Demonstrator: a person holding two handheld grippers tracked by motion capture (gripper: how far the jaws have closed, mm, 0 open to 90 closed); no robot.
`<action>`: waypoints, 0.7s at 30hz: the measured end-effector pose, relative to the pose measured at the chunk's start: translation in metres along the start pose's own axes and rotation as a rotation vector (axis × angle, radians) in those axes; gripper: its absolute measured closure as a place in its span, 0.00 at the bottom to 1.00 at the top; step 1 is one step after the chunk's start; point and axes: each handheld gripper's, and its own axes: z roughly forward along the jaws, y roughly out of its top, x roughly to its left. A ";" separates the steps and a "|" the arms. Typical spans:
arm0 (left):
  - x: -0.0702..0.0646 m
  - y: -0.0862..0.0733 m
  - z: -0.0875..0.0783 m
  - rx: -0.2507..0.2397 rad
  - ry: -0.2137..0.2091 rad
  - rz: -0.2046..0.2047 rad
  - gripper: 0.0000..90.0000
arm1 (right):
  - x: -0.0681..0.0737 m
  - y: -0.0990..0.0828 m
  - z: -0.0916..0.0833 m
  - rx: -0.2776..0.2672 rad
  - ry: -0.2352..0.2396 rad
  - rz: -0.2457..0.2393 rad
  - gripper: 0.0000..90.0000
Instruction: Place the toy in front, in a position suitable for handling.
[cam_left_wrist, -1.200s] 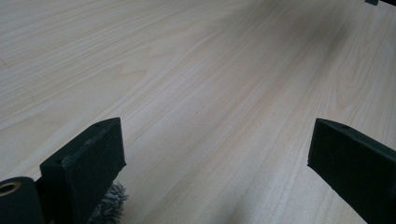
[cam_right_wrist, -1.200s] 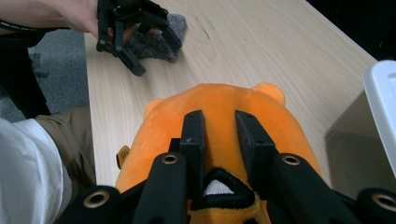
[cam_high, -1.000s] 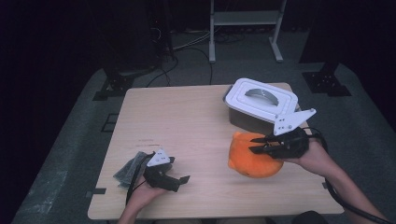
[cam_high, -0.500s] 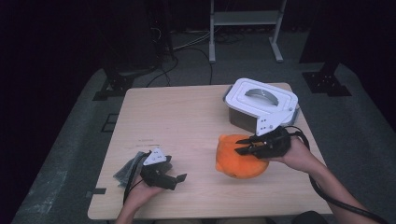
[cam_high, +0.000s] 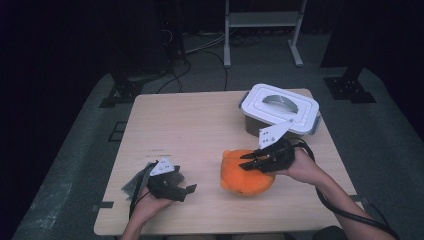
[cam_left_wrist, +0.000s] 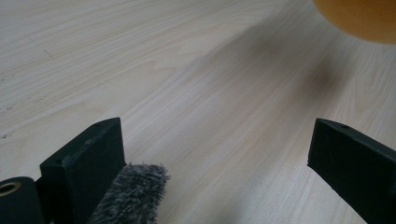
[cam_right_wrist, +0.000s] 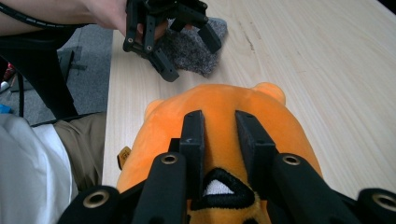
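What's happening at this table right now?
A person works at a wooden table with a gripper in each hand. The right gripper is shut on an orange plush toy, pinching the fabric on its top. The left gripper sits near the front left edge with its jaws open and nothing between them, next to a grey fuzzy cloth. A white lidded container stands closed at the far right of the table.

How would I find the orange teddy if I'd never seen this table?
Start at the wooden table and find the white-lidded box near its far right corner. Just in front of it sits the orange plush toy, pinched by the right gripper. It is the only bright orange, round, soft thing there.
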 end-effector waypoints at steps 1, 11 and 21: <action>0.001 0.000 -0.001 -0.003 0.000 -0.009 0.03 | 0.000 0.000 0.002 0.001 0.003 -0.002 0.81; 0.003 0.000 -0.003 -0.006 0.007 -0.016 0.03 | -0.001 -0.010 0.030 0.000 0.042 -0.002 0.81; 0.005 -0.001 -0.005 -0.011 0.014 -0.023 0.03 | -0.003 -0.030 0.057 0.020 0.081 0.000 0.80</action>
